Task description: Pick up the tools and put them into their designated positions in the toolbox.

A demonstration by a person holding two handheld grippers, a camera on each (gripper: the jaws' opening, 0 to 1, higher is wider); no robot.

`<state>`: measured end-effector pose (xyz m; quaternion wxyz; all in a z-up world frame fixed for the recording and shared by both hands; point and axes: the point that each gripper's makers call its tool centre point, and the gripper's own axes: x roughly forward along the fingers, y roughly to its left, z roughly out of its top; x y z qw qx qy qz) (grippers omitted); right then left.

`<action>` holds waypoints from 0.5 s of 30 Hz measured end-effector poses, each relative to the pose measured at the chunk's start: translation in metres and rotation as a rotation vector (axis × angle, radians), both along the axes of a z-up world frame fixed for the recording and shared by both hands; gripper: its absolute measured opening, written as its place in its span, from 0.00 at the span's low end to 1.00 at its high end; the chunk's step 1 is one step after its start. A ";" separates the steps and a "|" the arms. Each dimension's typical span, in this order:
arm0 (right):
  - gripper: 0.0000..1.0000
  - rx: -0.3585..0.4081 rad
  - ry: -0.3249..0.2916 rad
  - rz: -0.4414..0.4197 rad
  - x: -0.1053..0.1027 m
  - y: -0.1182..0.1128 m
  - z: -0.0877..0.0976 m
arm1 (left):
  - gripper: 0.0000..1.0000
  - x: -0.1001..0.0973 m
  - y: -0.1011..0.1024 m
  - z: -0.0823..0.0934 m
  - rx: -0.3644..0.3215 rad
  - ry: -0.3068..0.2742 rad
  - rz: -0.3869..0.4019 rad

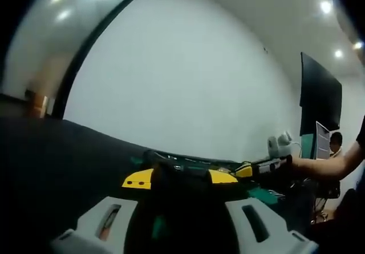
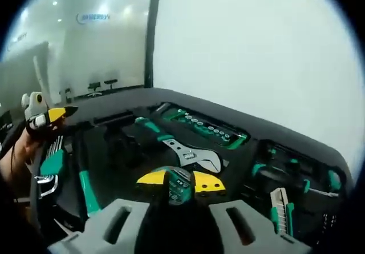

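While the right tool (image 2: 180,186) grips a green tape measure (image 2: 178,184) above the toolbox (image 2: 256,145), near its wrench (image 2: 188,151), we see the left tool (image 1: 179,181) clamped on a dark object (image 1: 179,177) we cannot identify; the bench is lost in shadow.

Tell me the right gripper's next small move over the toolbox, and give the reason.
Probably lower the right gripper toward an empty recess in the toolbox tray. Its yellow-tipped jaws are shut on a round green-and-black tool, held above the tray near the adjustable wrench. Which recess fits this tool I cannot tell, so move slowly and check the outline first.
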<state>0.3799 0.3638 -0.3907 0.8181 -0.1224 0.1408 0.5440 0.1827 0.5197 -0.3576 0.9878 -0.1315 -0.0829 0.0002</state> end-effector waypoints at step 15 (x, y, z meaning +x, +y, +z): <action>0.13 -0.016 -0.052 0.016 0.007 0.011 -0.001 | 0.35 0.006 0.023 -0.005 0.002 0.006 0.003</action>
